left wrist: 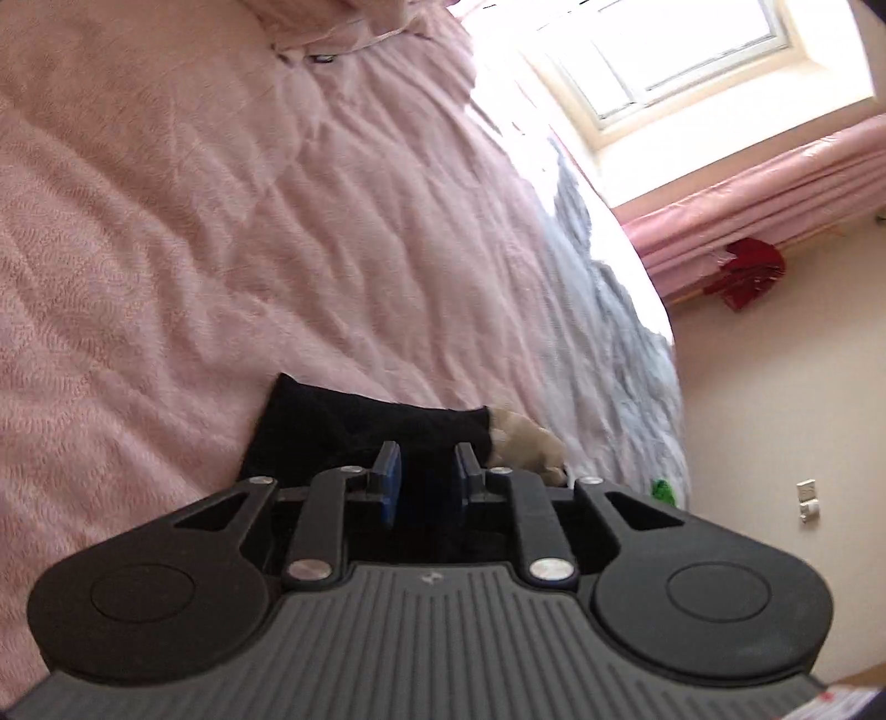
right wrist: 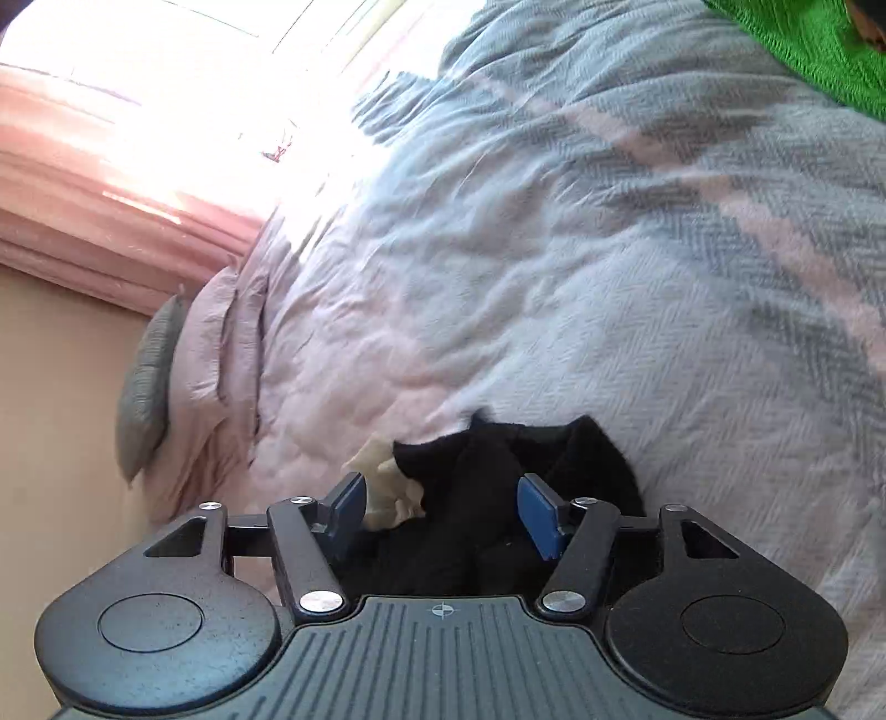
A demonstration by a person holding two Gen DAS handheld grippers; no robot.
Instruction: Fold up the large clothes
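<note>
A black garment [left wrist: 354, 429] lies bunched on the pink quilt [left wrist: 166, 221] of a bed, with a cream-coloured piece of cloth [left wrist: 526, 443] at its edge. My left gripper [left wrist: 425, 482] hovers right over it, its blue pads a narrow gap apart and not visibly pressing on the cloth. In the right wrist view the same black garment [right wrist: 498, 459] sits under my right gripper [right wrist: 443, 512]. Its jaws stand wide open, with the black folds between them and the cream piece [right wrist: 387, 487] beside the left pad [right wrist: 349, 507].
A grey-and-pink herringbone blanket [right wrist: 609, 277] covers the bed's far part, with a green cloth [right wrist: 803, 50] on it. Pink pillows [right wrist: 221, 360] and a grey cushion [right wrist: 147, 387] stand at the wall. A bright window [left wrist: 692, 50], pink curtain [left wrist: 775, 194] and a red item [left wrist: 747, 271] lie beyond.
</note>
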